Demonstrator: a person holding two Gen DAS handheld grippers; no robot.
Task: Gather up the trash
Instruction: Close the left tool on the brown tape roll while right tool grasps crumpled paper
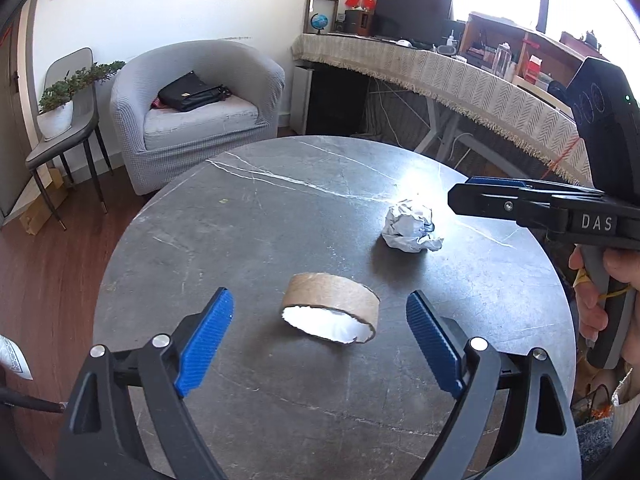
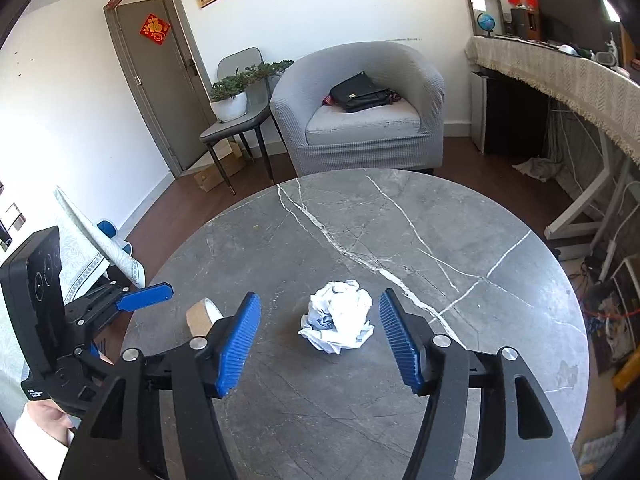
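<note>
An empty cardboard tape roll (image 1: 331,306) lies on the round grey marble table (image 1: 280,208). My left gripper (image 1: 320,332) is open, its blue fingers on either side of the roll and a little short of it. A crumpled white paper ball (image 2: 338,322) lies on the table between the open blue fingers of my right gripper (image 2: 320,332). The ball also shows in the left wrist view (image 1: 412,226), with the right gripper (image 1: 460,196) just right of it. The roll shows partly hidden in the right wrist view (image 2: 202,316), and the left gripper (image 2: 160,294) shows at the left.
A grey armchair (image 2: 360,112) with a black bag (image 2: 360,92) stands behind the table. A chair with a potted plant (image 2: 234,96) stands left of it. A long desk with a fringed cloth (image 1: 440,72) runs along the right. A bag (image 1: 600,436) sits on the floor at the lower right.
</note>
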